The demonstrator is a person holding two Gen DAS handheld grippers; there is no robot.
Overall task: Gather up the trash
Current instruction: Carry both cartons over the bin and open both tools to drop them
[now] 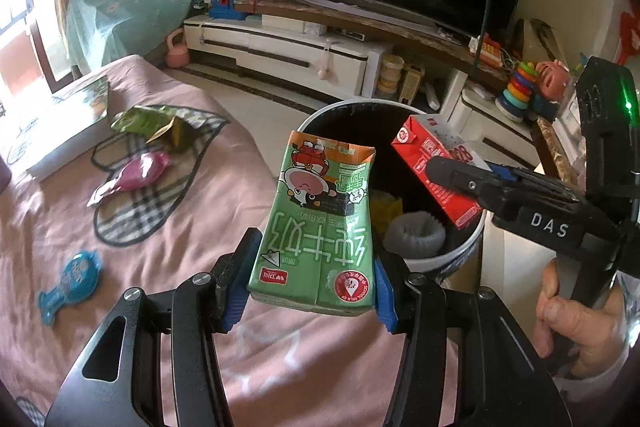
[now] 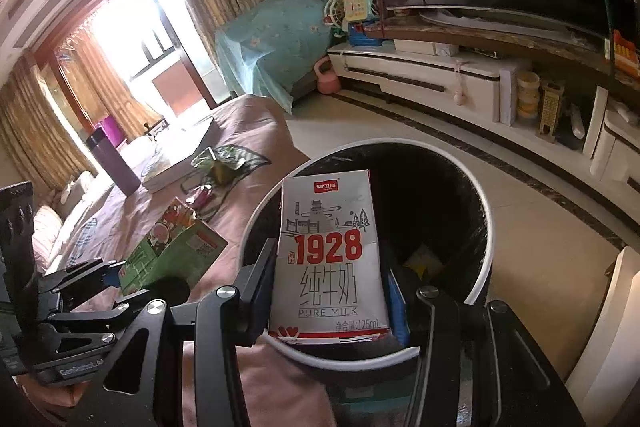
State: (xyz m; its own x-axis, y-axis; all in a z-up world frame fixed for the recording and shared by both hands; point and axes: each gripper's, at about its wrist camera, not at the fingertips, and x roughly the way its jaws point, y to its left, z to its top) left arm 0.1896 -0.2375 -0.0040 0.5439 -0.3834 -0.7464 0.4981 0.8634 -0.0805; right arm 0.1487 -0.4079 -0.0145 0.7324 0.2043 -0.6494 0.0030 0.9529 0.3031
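Observation:
My left gripper [image 1: 310,283] is shut on a green milk carton [image 1: 320,227] and holds it above the pink bedspread, just left of the white-rimmed trash bin [image 1: 472,243]. My right gripper [image 2: 334,291] is shut on a white and red "1928" milk carton [image 2: 328,259] and holds it over the bin's open mouth [image 2: 486,227]. The red carton [image 1: 436,167] and right gripper also show in the left wrist view, over the bin's right rim. The green carton [image 2: 172,255] shows in the right wrist view at the left. The bin holds yellow and grey trash [image 1: 416,231].
On the bedspread [image 1: 160,247] lie a green wrapper [image 1: 148,121], a pink wrapper [image 1: 136,175], a blue fish-shaped packet [image 1: 72,277] and a book [image 1: 68,119]. A purple cup [image 2: 114,163] stands further back. A TV cabinet [image 1: 288,47] with toys runs behind the bin.

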